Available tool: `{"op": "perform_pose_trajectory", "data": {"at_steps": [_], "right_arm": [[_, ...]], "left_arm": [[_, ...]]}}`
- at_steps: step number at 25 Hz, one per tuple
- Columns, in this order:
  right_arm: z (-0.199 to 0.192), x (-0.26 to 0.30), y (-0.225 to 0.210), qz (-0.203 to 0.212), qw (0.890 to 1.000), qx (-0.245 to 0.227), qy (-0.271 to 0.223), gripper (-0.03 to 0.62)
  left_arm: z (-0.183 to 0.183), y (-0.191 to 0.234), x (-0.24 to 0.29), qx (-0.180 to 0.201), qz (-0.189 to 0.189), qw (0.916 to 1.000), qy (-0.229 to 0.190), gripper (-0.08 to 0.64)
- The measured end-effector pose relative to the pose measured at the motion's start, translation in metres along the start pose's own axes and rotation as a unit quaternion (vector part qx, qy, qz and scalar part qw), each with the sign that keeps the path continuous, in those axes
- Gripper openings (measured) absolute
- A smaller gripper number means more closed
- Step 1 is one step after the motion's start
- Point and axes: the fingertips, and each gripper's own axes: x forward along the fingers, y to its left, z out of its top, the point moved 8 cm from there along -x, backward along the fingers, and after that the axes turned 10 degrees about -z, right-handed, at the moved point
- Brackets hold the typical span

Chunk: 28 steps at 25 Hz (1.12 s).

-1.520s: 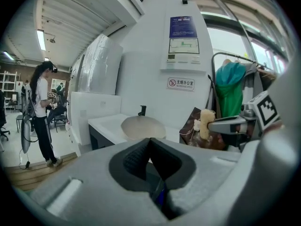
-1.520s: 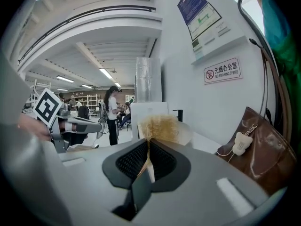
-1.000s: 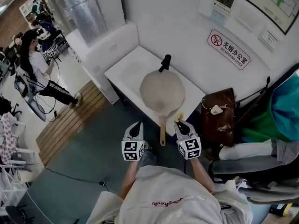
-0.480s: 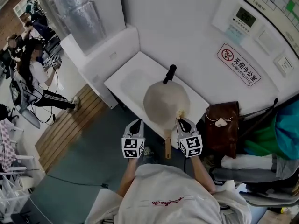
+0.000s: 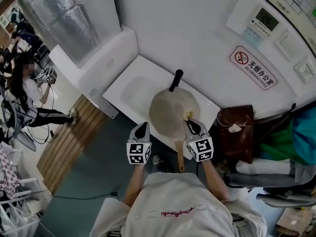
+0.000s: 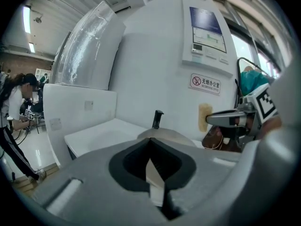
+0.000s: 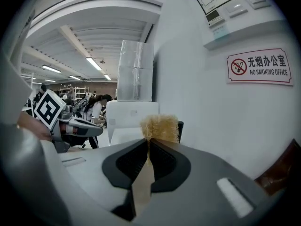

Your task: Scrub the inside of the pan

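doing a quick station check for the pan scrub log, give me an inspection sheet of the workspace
surface: white table against the wall, holding the pan
job's things: pan with its wooden handle toward the person; brush with bristles at the pan's near right rim
clutter: brown bag just right of the table
grippers: left gripper shut, nothing seen between its fingers, near the pan's left edge; right gripper shut on the brush
cables: thin cable across the floor at left
surroundings: no smoking sign and control panel on the wall; person at far left
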Motion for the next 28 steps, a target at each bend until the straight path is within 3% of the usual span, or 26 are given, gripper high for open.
{"op": "perform_pose_trajectory", "data": {"at_steps": [11, 28], "right_arm": [[0.012, 0.016, -0.006, 0.014, 0.999, -0.035, 0.001, 0.023], [-0.012, 0.047, -0.029, 0.099, 0.993, -0.065, 0.013, 0.023]], "left_arm": [[-0.005, 0.008, 0.021, 0.008, -0.017, 0.9997, 0.016, 0.0], [-0.034, 0.009, 0.026, -0.004, 0.062, 0.9971, 0.044, 0.0]]}}
